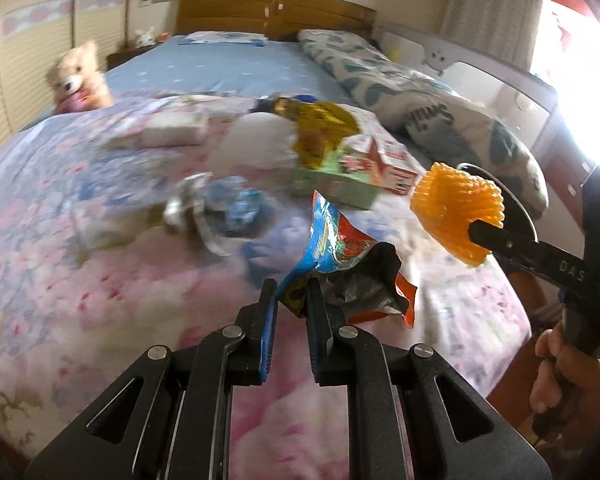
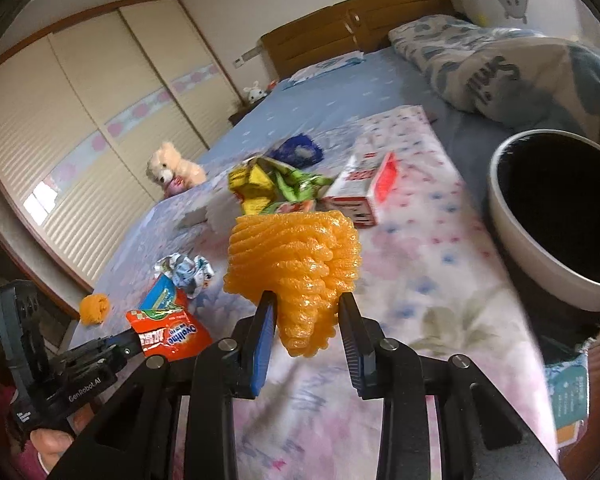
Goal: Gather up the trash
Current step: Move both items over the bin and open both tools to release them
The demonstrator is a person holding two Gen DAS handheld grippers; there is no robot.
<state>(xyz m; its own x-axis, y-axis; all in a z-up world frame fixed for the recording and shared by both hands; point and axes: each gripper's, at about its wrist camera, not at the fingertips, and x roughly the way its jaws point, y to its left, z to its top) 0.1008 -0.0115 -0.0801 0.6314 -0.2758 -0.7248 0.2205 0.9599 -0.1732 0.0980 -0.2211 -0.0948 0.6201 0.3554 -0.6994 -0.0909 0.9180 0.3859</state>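
Left wrist view: left gripper (image 1: 291, 295) fingers clamp the snack wrapper (image 1: 332, 252), long axis pointing up; right gripper (image 2: 307, 309) fingers pinch the orange foam net (image 2: 296, 264), narrow end down.

1. foam net (image 2: 296, 276) is bright orange, ribbed all over
2. snack wrapper (image 1: 332, 256) is blue and red outside, silver inside
3. bedspread (image 2: 432, 280) is pink and blue floral
4. teddy (image 2: 172, 168) is cream
5. bin (image 2: 540, 264) has a white wall, black inside
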